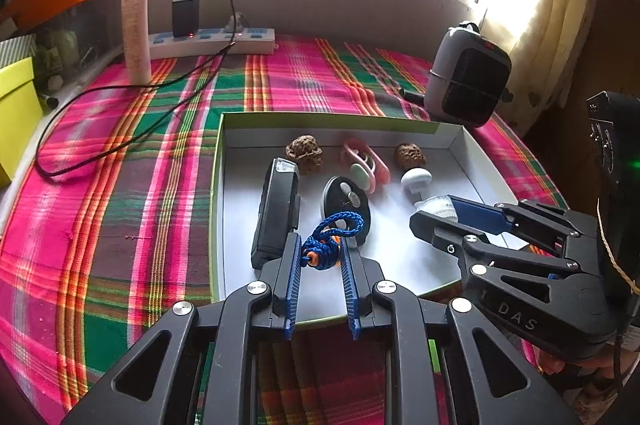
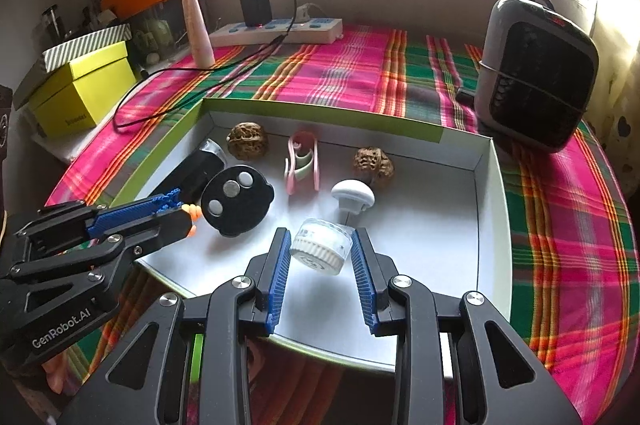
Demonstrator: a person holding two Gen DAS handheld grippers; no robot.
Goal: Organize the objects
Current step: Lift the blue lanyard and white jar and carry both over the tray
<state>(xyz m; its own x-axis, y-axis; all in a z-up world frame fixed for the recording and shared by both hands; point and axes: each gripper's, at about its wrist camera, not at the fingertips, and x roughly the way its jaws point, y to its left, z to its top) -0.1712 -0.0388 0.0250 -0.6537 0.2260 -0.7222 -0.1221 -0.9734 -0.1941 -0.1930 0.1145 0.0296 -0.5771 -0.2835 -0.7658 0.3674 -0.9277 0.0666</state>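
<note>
Left gripper (image 1: 320, 253) clamped, right gripper (image 2: 320, 245) clamped, both angled downward

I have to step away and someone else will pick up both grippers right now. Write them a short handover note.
Left gripper: shut on the blue braided cord, above the near left part of the white tray.
Right gripper: shut on the small white round jar, above the tray's near middle.
Already in the tray: two walnuts, pink clip, black disc, black device, white knob.
Left: set down the cord and the jar, then release them.
</note>
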